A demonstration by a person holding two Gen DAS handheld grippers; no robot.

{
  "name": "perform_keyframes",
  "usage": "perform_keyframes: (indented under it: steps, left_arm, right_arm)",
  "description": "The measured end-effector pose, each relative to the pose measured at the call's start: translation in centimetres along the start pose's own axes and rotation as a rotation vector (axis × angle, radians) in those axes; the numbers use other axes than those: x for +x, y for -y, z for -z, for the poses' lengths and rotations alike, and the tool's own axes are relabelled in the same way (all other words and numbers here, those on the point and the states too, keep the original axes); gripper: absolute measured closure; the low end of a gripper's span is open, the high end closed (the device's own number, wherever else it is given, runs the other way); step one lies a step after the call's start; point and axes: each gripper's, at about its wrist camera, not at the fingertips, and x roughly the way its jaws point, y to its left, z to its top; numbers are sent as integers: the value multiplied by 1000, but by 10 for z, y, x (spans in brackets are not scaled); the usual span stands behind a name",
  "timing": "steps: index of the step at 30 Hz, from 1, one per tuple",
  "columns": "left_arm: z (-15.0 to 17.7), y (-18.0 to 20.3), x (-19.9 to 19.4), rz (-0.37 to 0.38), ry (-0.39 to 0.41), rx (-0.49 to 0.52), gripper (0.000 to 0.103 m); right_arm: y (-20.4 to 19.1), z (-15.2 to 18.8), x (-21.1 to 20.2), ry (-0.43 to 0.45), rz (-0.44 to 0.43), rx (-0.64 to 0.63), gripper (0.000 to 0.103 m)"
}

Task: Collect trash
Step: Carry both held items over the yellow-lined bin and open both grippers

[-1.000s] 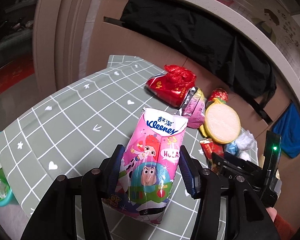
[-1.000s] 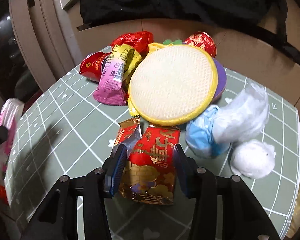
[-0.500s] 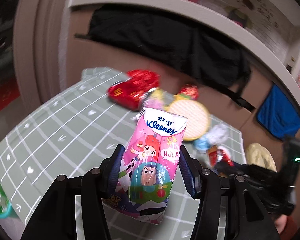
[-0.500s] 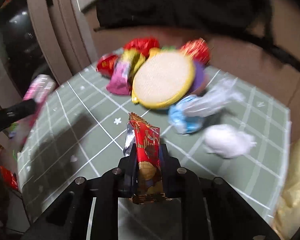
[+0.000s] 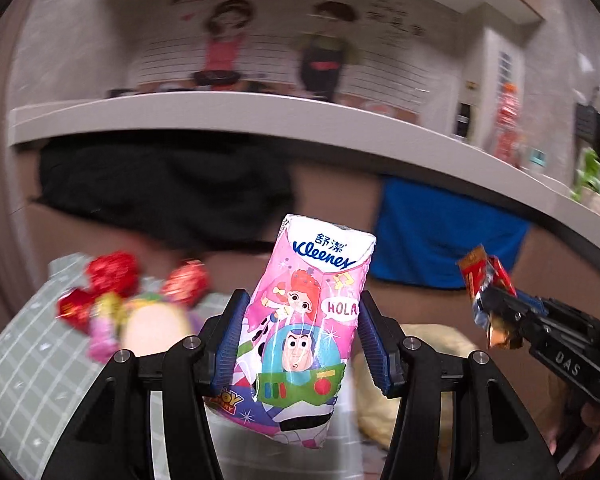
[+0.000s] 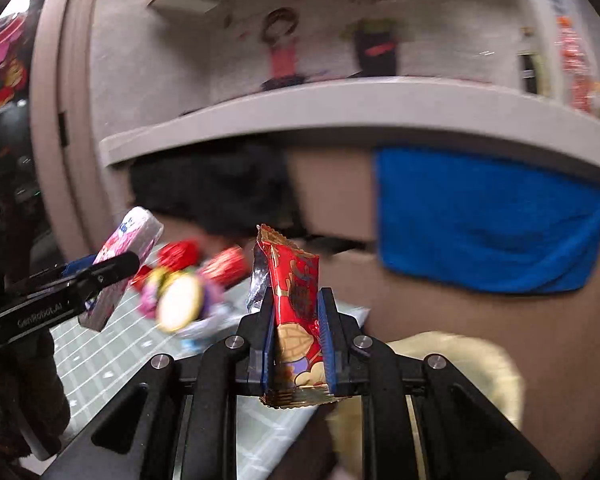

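Note:
My left gripper [image 5: 300,336] is shut on a pink Kleenex tissue pack [image 5: 304,332] with cartoon figures, held upright in the air beyond the table's edge. My right gripper [image 6: 296,340] is shut on a red and gold snack wrapper [image 6: 294,312], also lifted off the table. In the left wrist view the right gripper [image 5: 496,312] shows at the right with the wrapper [image 5: 486,280] in it. The right wrist view shows the left gripper [image 6: 112,276] at the left holding the tissue pack [image 6: 128,248]. Both views are blurred.
The green grid tablecloth [image 5: 24,364] lies low at the left with a pile of red wrappers [image 5: 112,276], a pink packet and a round yellow-rimmed pad [image 6: 178,304]. A pale yellow bag [image 6: 460,364] sits below right. A blue cloth [image 6: 488,220] and black cloth [image 5: 160,192] hang ahead under a white ledge.
My right gripper closed on the red wrapper and lifted it. Both grippers rose and swung right, away from the table; the pile slid to the lower left of both views.

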Motion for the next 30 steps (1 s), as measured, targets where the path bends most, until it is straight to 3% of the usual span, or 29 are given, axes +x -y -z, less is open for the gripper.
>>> perform_keyframes:
  steps: [6,12,30]
  left_arm:
    - [-3,63,33,75,-37,58,49]
    - [9,95,61,111,-89,83,49]
    - [62,121,125,189,-268,91,49]
  right_arm:
    - [66,4,-25,8,109,79,86]
    - [97,19,-34,-12,153,109,86]
    - [140,70,11,-122,146,212,85]
